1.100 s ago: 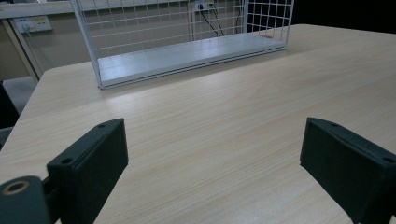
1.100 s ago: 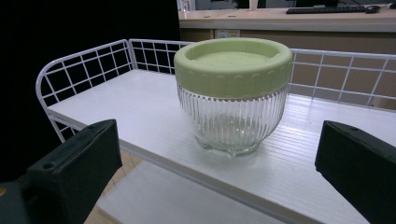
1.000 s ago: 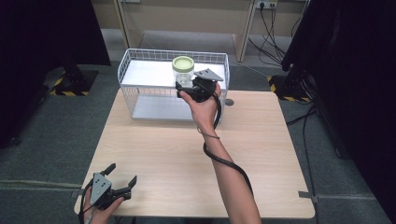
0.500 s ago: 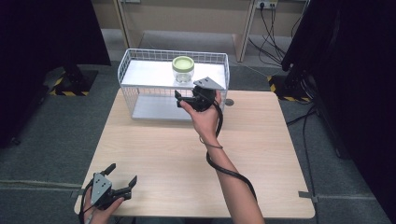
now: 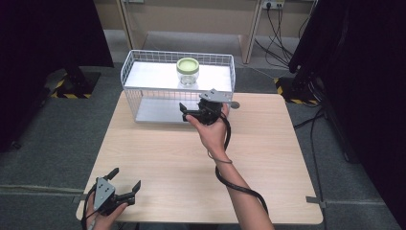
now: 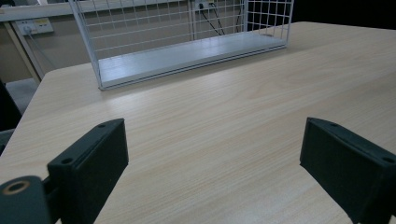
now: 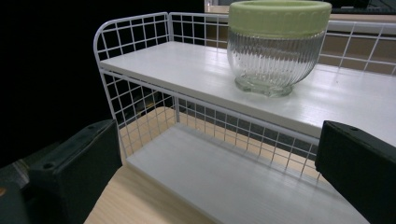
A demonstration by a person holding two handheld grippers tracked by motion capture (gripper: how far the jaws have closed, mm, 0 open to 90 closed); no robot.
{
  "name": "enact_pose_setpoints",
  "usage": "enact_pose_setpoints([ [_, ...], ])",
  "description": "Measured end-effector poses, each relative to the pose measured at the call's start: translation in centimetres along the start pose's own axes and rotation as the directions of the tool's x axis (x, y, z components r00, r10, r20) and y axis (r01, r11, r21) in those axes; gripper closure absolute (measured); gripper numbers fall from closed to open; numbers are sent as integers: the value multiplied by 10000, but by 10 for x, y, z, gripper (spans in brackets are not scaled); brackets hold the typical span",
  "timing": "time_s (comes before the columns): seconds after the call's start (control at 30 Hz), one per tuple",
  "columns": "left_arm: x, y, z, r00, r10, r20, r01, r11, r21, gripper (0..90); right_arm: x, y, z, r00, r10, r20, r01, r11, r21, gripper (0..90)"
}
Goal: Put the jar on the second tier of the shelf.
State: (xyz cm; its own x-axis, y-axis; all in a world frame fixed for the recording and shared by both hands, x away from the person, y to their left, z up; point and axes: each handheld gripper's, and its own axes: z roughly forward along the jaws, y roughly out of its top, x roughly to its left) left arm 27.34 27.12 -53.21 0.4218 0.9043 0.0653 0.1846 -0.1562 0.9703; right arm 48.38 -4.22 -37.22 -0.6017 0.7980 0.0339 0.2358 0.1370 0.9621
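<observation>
There is one glass jar with a green lid, and it stands upright on the top shelf of one white wire rack at the far side of the table. The rack has two shelves, a top one and a bottom one, and the bottom shelf has nothing on it. There are two grippers. The right gripper is held up in the air just in front of the rack, near the jar but not touching it. Its two black jaws are wide open and hold nothing. The left gripper is at the near left corner of the table, well apart from the rack. Its two jaws are wide open too, and they hold nothing. One cable runs along the right arm.
</observation>
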Motion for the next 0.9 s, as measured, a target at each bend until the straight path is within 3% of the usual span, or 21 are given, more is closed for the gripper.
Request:
enact_pose_setpoints([
  [0.9, -1, 0, 0, 10000, 47, -21, -47, 10000, -8, 74, 6, -42, -30, 9991, -282, -325, 299, 9981, 538, 7],
])
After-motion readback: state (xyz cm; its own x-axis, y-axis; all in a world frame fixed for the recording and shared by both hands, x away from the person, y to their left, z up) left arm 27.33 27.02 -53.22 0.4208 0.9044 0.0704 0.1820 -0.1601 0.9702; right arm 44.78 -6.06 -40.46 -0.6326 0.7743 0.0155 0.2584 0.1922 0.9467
